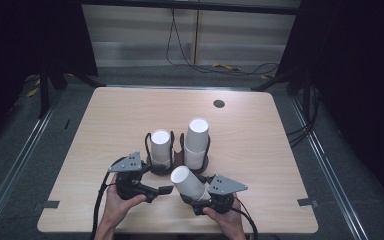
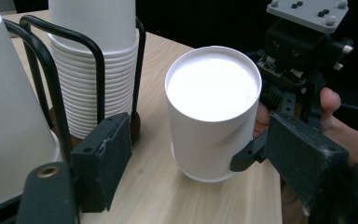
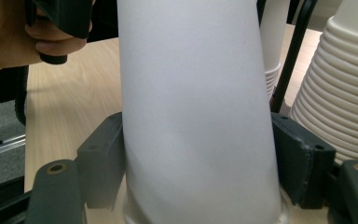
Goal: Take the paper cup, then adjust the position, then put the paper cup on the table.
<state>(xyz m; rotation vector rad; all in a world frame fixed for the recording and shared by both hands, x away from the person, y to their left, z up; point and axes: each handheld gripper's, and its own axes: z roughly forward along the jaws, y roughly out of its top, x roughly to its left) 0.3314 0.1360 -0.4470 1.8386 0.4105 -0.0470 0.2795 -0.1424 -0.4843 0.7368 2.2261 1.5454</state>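
Observation:
A white paper cup (image 1: 186,181) lies tilted, base pointing up and left, near the table's front edge. My right gripper (image 1: 197,193) is shut on it; in the right gripper view both pads (image 3: 103,154) press the cup's wall (image 3: 196,93). My left gripper (image 1: 166,190) stands open just left of the cup. In the left gripper view the cup (image 2: 212,112) sits beyond and between the spread jaws of my left gripper (image 2: 200,140), untouched by them. Behind stand two stacks of upturned cups in black wire holders, the left stack (image 1: 160,147) and the taller right stack (image 1: 196,142).
The wooden table (image 1: 260,150) has a dark round grommet (image 1: 219,103) at the back. The two cup stacks (image 2: 98,56) (image 3: 340,93) stand close in front of both grippers. Cables lie on the floor beyond the far edge. Black curtains flank both sides.

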